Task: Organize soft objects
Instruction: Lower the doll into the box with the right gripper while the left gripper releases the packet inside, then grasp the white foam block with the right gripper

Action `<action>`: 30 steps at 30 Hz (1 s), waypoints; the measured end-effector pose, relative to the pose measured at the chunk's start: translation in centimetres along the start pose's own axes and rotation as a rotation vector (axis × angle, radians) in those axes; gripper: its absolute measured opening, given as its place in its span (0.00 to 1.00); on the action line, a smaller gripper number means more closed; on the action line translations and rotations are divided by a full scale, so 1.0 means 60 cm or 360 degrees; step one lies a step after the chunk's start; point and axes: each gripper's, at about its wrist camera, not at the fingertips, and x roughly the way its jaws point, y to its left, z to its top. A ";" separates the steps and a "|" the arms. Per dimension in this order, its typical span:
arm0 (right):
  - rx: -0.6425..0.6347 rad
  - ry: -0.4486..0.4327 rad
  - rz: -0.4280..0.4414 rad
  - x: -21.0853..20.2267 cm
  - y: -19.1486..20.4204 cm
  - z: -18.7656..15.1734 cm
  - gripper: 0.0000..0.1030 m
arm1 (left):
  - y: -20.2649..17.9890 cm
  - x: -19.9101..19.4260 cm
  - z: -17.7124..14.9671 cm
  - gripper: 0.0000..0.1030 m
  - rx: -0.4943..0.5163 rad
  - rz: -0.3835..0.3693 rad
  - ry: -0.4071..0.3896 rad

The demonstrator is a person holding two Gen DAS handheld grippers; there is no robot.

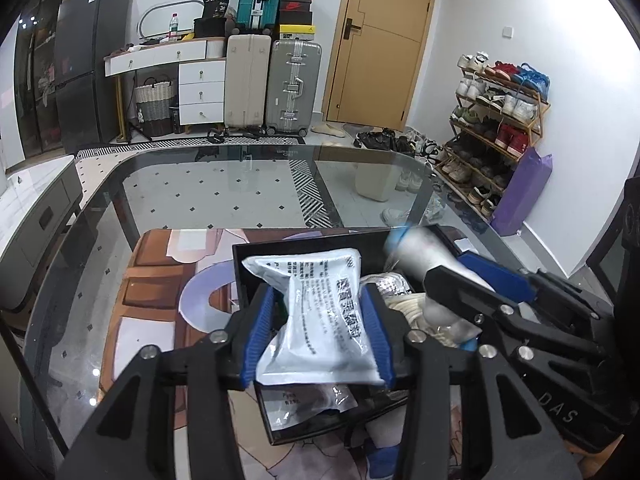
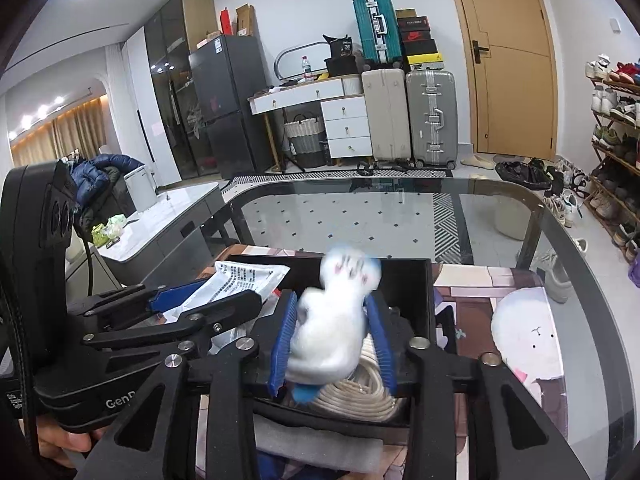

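One soft white packet (image 1: 320,316) was held across its middle between the jaws of the left gripper (image 1: 320,328), above the black tray (image 1: 248,252). One blurred white plush toy (image 2: 336,320) sat between the narrowly parted jaws of the right gripper (image 2: 334,340); whether it was still pinched could not be told. Both were judged light, limp and best taken mid-body, and one rope coil (image 2: 360,396) lay in the tray beneath.

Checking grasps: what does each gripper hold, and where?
Left gripper: white printed plastic packet, pinched mid-body. Right gripper: blurred white plush toy between pads, apparently loose.
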 end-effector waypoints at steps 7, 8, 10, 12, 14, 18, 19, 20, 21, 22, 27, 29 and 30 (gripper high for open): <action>0.0038 -0.0008 -0.0055 -0.033 -0.021 -0.020 0.54 | 0.007 -0.024 -0.002 0.61 -0.0007 -0.0039 -0.0029; 0.0056 -0.0007 -0.0065 -0.041 -0.025 -0.025 0.64 | 0.007 -0.030 -0.003 0.66 -0.0003 -0.0021 -0.0037; 0.0087 -0.0021 -0.0056 -0.054 -0.030 -0.033 0.81 | 0.007 -0.039 -0.007 0.78 -0.0001 0.0000 -0.0048; 0.0116 -0.0020 -0.0051 -0.068 -0.033 -0.042 0.94 | 0.011 -0.050 -0.011 0.86 -0.0023 -0.0003 -0.0065; 0.0113 0.0016 -0.0050 -0.073 -0.031 -0.050 0.99 | 0.013 -0.058 -0.014 0.90 -0.0027 -0.0012 -0.0068; 0.0094 0.0104 -0.0074 -0.071 -0.027 -0.072 0.99 | 0.021 -0.077 -0.024 1.00 -0.0060 0.0003 -0.0109; 0.0096 0.0115 -0.0073 -0.071 -0.026 -0.078 0.99 | 0.026 -0.082 -0.027 1.00 -0.0075 -0.0005 -0.0112; 0.0101 0.0125 -0.0068 -0.072 -0.026 -0.085 0.99 | 0.029 -0.084 -0.029 1.00 -0.0082 -0.0008 -0.0110; 0.0106 0.0134 -0.0062 -0.073 -0.027 -0.091 0.99 | 0.031 -0.087 -0.033 1.00 -0.0085 -0.0001 -0.0106; 0.0108 0.0145 -0.0058 -0.072 -0.027 -0.094 0.99 | 0.034 -0.089 -0.038 1.00 -0.0079 0.0017 -0.0100; 0.0103 0.0209 -0.0060 -0.063 -0.020 -0.110 0.99 | 0.033 -0.087 -0.058 1.00 -0.0043 0.0072 -0.0051; 0.0104 0.0231 -0.0066 -0.061 -0.022 -0.116 0.99 | 0.031 -0.082 -0.064 1.00 -0.0033 0.0088 -0.0023; 0.0109 0.0238 -0.0067 -0.058 -0.026 -0.116 0.99 | 0.031 -0.080 -0.068 1.00 -0.0034 0.0090 -0.0010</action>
